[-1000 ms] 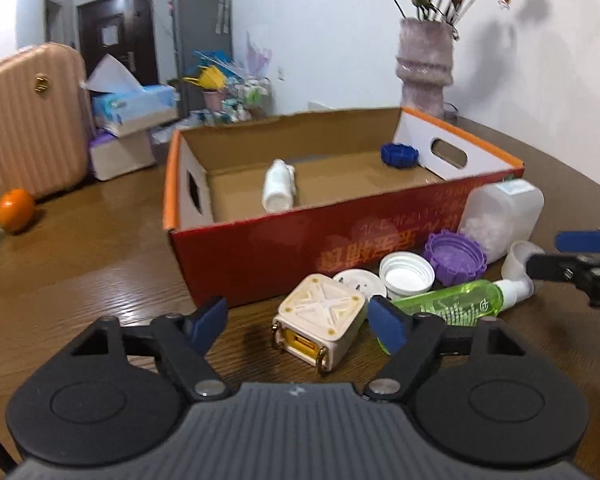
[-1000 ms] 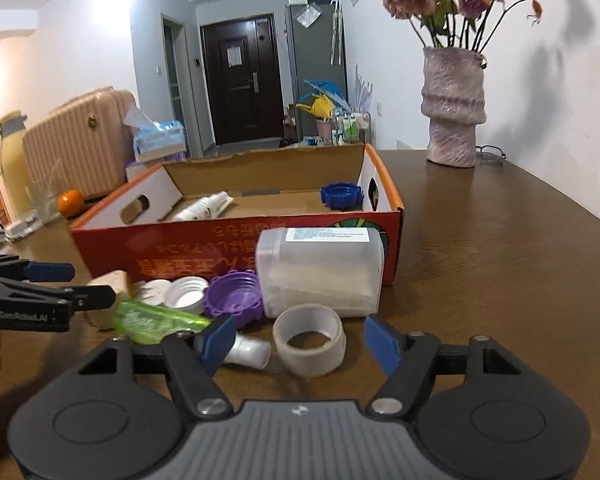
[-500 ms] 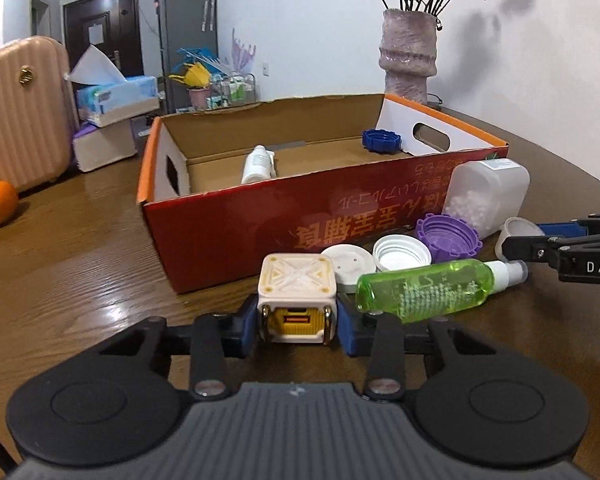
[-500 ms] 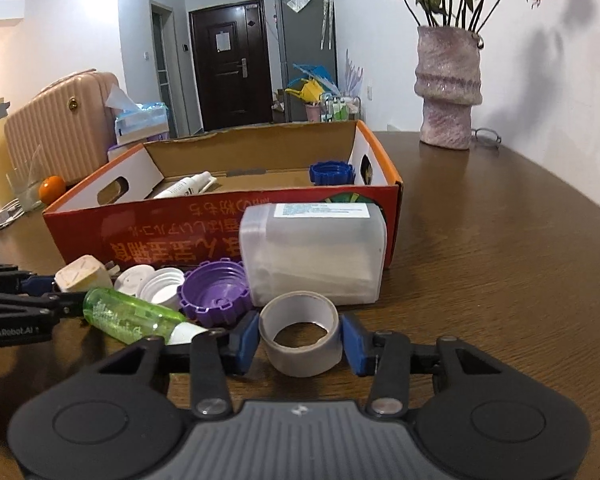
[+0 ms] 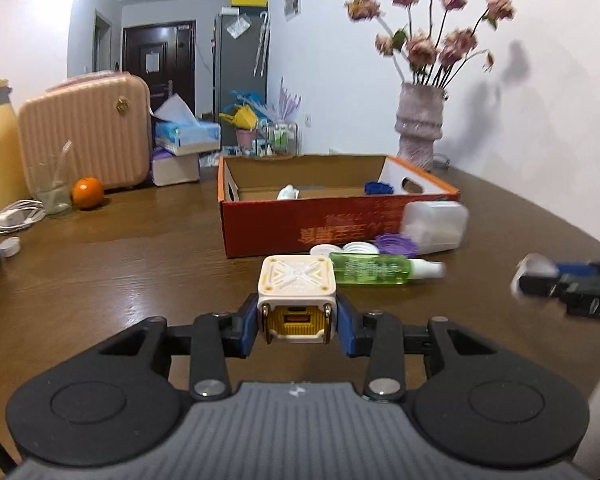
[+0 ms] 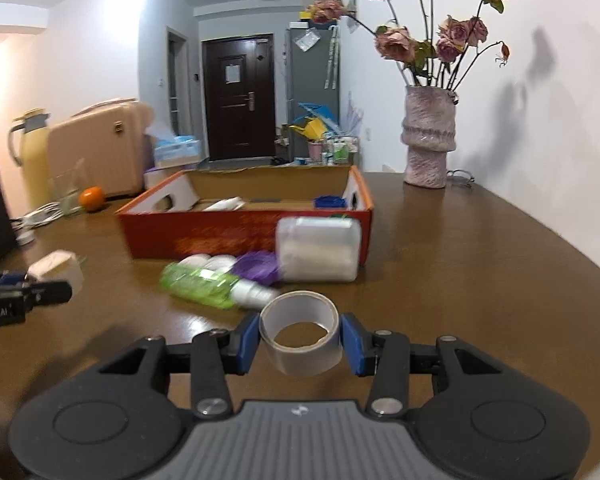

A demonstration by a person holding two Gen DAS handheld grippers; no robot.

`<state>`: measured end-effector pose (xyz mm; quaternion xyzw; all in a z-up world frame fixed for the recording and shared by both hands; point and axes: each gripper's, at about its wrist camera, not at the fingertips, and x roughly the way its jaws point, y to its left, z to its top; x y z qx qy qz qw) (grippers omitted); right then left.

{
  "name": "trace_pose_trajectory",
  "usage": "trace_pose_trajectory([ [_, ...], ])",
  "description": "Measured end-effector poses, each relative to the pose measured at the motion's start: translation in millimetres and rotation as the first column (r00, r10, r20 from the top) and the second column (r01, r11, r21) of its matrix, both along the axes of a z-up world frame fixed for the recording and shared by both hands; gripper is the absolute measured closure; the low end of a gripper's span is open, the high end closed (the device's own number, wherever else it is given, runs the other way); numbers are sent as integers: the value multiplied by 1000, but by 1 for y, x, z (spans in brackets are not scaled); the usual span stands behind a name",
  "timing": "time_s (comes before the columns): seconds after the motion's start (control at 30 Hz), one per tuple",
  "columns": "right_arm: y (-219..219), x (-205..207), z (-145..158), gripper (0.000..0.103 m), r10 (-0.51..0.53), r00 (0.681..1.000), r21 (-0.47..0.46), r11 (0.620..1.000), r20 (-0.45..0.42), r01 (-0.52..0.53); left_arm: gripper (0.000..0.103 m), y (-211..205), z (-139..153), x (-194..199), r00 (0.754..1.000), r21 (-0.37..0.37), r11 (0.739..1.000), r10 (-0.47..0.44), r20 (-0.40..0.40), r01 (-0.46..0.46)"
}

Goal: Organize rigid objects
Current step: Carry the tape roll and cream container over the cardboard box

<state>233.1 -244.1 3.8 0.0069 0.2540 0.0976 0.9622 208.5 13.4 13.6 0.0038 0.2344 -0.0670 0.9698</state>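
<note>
Now left gripper [image 5: 297,328] clamps charger cube [image 5: 297,300] upright, right gripper [image 6: 301,343] tape roll [image 6: 301,338], axis upward.

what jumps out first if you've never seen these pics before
Each tool grips something above the brown table: the left tool clamps a cream cube charger, and the right tool clamps a grey tape roll. Behind them lies an open red cardboard box, fronted by a green spray bottle. A vase of dried roses stands far right.

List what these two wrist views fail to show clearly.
- White bottle inside the box: left view, the front wall hides most of it.
- Box lettering: right view, blurred.
- Tape roll in the right claw: left view, motion-blurred.
- White caps: right view, behind the green bottle.
</note>
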Motion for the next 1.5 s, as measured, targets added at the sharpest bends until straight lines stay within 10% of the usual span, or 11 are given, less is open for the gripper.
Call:
trace_pose_trajectory([
  [0.37, 17, -70, 14, 60, 103, 993, 11, 995, 63, -104, 64, -4, 25, -65, 995, -41, 999, 39, 91, -35],
  [0.77, 6, -34, 26, 60, 48, 990, 21, 998, 132, -52, 64, 5, 31, -2, 995, -69, 996, 61, 74, -56],
  [1.07, 5, 109, 59, 60, 173, 979, 60, 982, 108, -180, 64, 7, 54, 166, 999, -42, 999, 35, 29, -34],
  [1.33, 20, 346, 36, 60, 158, 954, 210, 972, -254, -105, 64, 9, 9, 350, 958, -53, 984, 150, -244, -167],
  [1.5, 47, 429, 3, 59, 80, 927, 66, 996, -368, -60, 63, 4, -8, 392, 943, 15, 990, 141, -303, -143],
])
